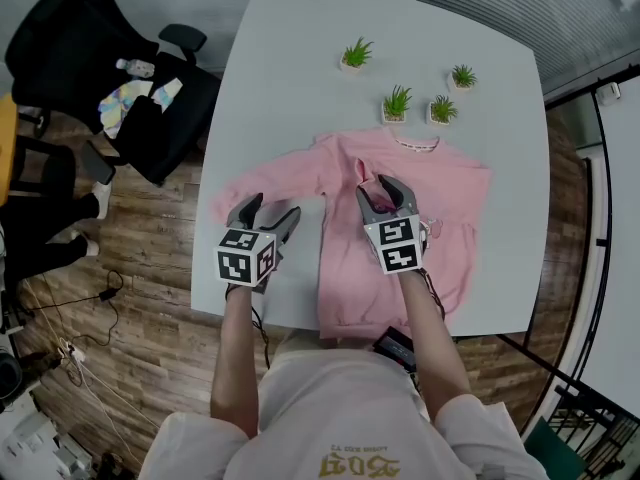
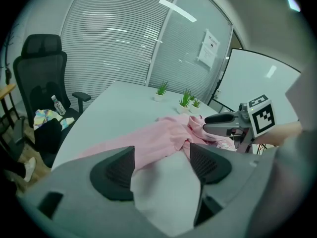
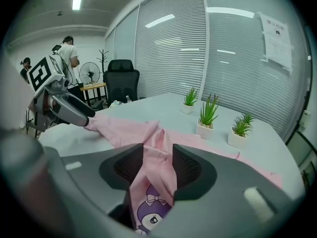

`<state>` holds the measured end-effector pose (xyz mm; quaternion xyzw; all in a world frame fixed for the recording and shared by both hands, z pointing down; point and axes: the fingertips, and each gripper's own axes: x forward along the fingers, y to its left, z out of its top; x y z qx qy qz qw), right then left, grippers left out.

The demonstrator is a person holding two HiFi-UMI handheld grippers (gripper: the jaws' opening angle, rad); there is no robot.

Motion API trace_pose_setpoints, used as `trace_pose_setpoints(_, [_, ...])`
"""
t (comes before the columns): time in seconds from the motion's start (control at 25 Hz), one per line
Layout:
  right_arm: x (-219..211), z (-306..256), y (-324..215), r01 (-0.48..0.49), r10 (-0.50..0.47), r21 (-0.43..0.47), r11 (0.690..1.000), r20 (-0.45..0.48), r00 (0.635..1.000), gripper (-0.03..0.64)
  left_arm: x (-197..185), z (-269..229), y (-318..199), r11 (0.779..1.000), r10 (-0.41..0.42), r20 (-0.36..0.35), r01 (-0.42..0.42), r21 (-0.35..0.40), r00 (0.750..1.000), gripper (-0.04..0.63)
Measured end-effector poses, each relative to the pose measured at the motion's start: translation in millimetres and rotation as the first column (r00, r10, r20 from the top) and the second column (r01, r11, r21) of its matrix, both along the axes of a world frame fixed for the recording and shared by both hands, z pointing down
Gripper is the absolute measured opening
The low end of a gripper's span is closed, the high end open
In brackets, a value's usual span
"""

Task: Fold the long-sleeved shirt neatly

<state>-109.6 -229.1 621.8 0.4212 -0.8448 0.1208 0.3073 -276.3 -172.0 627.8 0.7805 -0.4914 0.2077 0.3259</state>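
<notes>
pink long-sleeved shirt [image 1: 445, 193] is spread mid-right on the white surface [image 1: 290, 68]. right gripper [image 1: 385, 190] stands parted around a raised fold, not pinching it. left gripper [image 1: 270, 210] is wide, empty, beside the left sleeve [image 1: 290, 173]. i'd flatten that ridge before folding the sleeve in.

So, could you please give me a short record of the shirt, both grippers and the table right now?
shirt: pink, spread on the white table
left gripper: open, empty, near a sleeve
right gripper: open, raised shirt fold between its jaws
plants: four small pots beyond the collar
</notes>
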Motion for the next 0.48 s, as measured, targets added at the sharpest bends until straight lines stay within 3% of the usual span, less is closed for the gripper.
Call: trace_pose_setpoints(0.48, [-17.4,-14.7,17.5,0.020,-0.020,-0.007,1.000,0.063,0.998,0.183,-25.2,-0.6,8.8,0.997,-0.079,-0.005,0.079,0.008,0.997,0.357])
